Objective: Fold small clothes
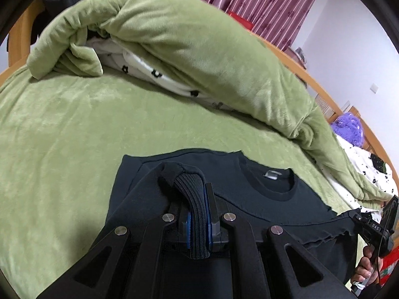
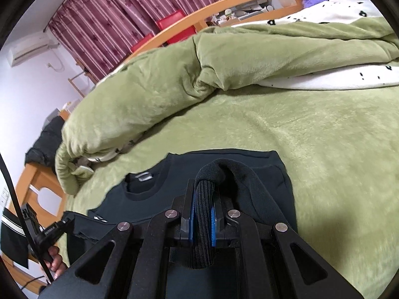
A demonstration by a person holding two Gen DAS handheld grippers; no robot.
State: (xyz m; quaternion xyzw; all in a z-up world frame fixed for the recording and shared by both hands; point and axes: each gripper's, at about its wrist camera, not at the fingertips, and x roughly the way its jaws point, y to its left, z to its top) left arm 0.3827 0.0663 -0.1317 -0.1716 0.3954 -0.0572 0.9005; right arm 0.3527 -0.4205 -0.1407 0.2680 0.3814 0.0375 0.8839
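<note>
Between the blue pads of the left gripper point(image 1: 198, 220) sits one ribbed cuff point(image 1: 192, 194), clamped tight; the right gripper point(image 2: 202, 220) pinches the other cuff point(image 2: 205, 199) likewise. Just ahead of both, the dark sweatshirt point(image 1: 261, 199) lies flat on the green bedspread point(image 1: 74, 137).

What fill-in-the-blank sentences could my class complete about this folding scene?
1. The left claw is shut on a ribbed ____ of the sweater.
2. The sweater lies on a ____ bed cover.
3. The right claw grips the other cuff, so both sleeves are ____ by claws.
4. The curtains behind the bed carry a ____ pattern.

Missing words: cuff; green; held; flower
</note>
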